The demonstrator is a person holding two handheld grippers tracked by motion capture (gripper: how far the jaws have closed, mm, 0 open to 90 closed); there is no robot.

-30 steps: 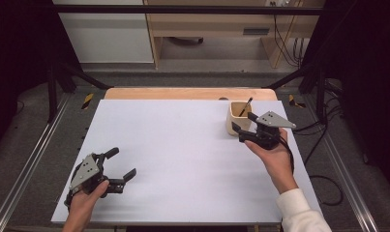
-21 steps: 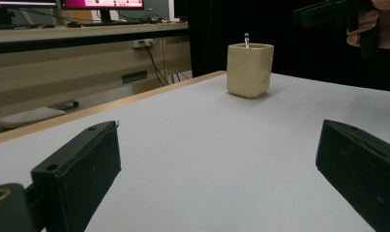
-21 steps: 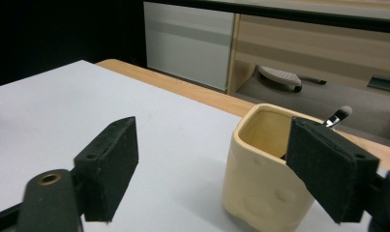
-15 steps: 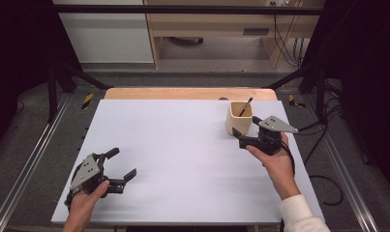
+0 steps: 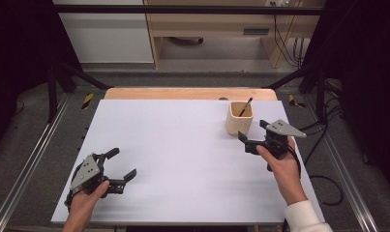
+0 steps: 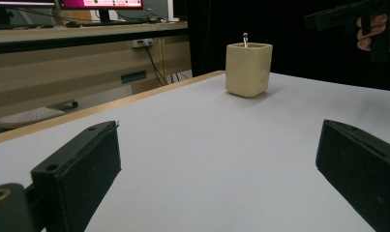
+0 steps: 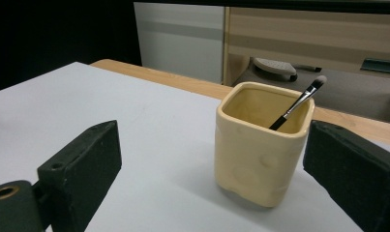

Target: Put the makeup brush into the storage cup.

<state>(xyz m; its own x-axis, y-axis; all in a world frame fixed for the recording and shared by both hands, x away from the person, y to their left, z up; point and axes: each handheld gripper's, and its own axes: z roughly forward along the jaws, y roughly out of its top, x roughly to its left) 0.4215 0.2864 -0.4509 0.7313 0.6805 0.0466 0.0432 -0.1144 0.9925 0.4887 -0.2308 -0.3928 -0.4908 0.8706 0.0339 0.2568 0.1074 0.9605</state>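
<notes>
A cream square cup (image 5: 240, 118) stands at the far right of the white tabletop (image 5: 183, 145), and a thin black brush (image 5: 246, 106) leans inside it. My right gripper (image 5: 252, 130) hovers just right of the cup and a little nearer to me, apart from it. Its jaws have just been opening and nothing is between them. In the right gripper view the cup (image 7: 260, 154) and brush (image 7: 299, 104) stand a short way ahead of the wide-spread jaws. My left gripper (image 5: 123, 163) rests open and empty at the near left. Far ahead of it stands the cup (image 6: 248, 70).
The table's wooden far edge (image 5: 183, 93) runs behind the cup. Metal rails (image 5: 28, 164) flank the table on both sides. Cables (image 5: 328, 183) lie on the floor at the right. A desk and cabinet stand beyond the table.
The right gripper's jaws have spread wider, and the hand has drawn slightly back from the cup toward the near right. The brush stays in the cup. The left hand has not moved.
</notes>
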